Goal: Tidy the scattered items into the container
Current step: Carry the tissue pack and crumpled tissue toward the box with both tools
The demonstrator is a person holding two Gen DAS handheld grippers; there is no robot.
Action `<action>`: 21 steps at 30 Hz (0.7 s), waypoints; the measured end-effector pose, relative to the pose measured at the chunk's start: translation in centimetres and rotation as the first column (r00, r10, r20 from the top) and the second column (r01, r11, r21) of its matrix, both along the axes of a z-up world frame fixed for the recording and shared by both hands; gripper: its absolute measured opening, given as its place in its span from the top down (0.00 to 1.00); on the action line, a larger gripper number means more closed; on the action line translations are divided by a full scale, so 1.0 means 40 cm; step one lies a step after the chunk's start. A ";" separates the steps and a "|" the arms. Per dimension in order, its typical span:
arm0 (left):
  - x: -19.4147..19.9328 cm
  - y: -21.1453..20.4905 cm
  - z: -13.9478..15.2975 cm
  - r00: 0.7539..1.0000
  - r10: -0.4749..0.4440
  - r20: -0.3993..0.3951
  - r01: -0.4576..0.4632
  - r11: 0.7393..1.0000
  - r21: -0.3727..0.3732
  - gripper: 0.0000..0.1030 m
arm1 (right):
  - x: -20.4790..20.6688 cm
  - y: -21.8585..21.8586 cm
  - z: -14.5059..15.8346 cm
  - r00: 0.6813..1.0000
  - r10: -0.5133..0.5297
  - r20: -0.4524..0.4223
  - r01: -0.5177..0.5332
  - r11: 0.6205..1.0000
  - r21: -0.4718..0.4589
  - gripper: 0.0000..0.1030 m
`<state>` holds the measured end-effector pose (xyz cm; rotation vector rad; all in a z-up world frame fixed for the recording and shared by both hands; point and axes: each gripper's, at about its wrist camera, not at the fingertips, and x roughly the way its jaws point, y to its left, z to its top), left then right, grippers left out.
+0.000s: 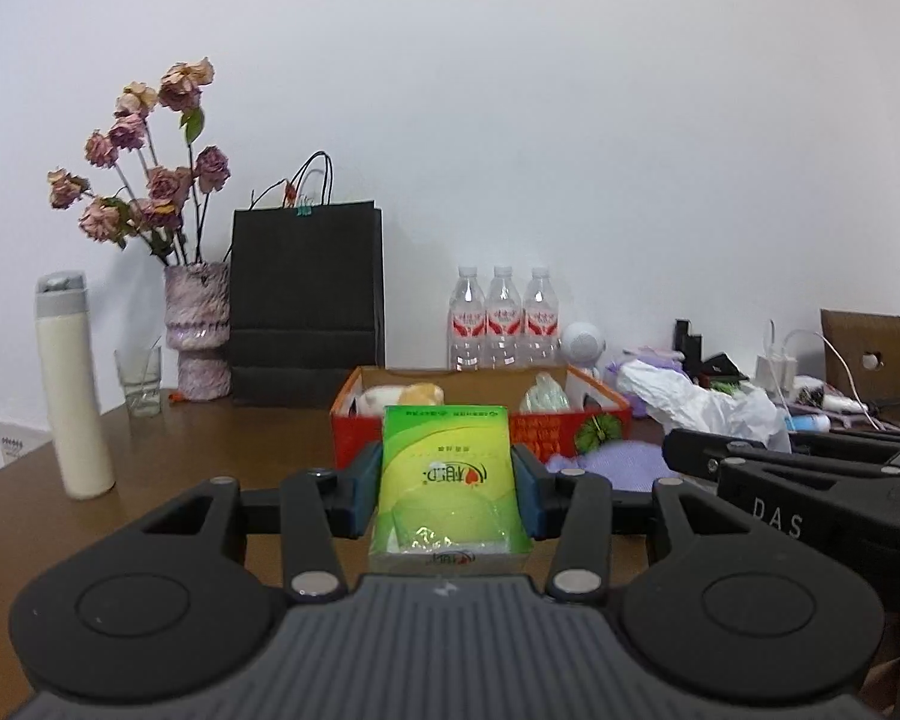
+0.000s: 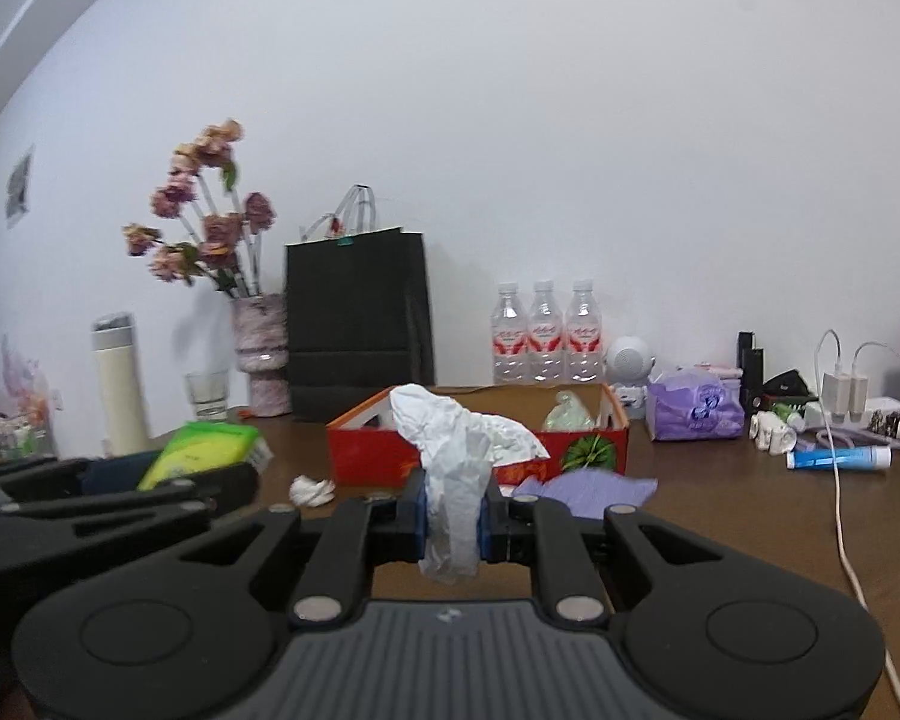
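My left gripper (image 1: 448, 480) is shut on a green tissue pack (image 1: 447, 474), held above the brown table in front of the red cardboard box (image 1: 354, 432). The box holds a yellowish item (image 1: 420, 394) and a clear bag (image 1: 545, 396). My right gripper (image 2: 453, 519) is shut on a crumpled white paper tissue (image 2: 459, 450), just short of the same red box (image 2: 366, 450). In the right wrist view the left gripper with the green pack (image 2: 201, 450) shows at the left. A purple cloth (image 2: 588, 492) lies before the box, and a small white paper ball (image 2: 312, 490) rests at its left.
Behind the box stand a black paper bag (image 1: 306, 312), three water bottles (image 1: 503, 318), a vase of dried roses (image 1: 198, 330), a glass (image 1: 139, 381) and a white flask (image 1: 72, 384). At the right lie a purple tissue pack (image 2: 693, 408), a blue tube (image 2: 840, 457), chargers and a white cable (image 2: 840, 510).
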<state>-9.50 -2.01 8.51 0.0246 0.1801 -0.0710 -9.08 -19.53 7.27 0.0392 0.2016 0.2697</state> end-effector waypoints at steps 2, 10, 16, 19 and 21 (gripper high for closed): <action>0.059 -0.002 0.012 1.000 0.003 0.025 -0.003 1.000 0.012 0.55 | 0.061 -0.001 0.010 1.000 -0.018 -0.003 0.018 1.000 -0.003 0.86; 0.316 0.008 0.050 1.000 0.009 0.030 -0.009 1.000 0.007 0.55 | 0.326 -0.013 0.054 0.999 -0.043 -0.003 0.043 0.999 0.006 0.86; 0.519 0.022 0.056 1.000 0.030 0.009 -0.030 1.000 0.001 0.55 | 0.539 0.002 0.078 0.999 -0.023 -0.041 0.024 0.999 0.022 0.86; 0.598 0.025 0.051 0.999 0.036 0.000 -0.036 0.999 0.016 0.55 | 0.618 0.014 0.081 0.999 -0.017 -0.049 0.019 0.999 0.027 0.86; 0.661 0.021 0.057 0.999 0.016 -0.037 -0.015 1.000 0.020 0.55 | 0.673 0.025 0.083 0.998 -0.025 -0.055 0.025 1.000 0.007 0.86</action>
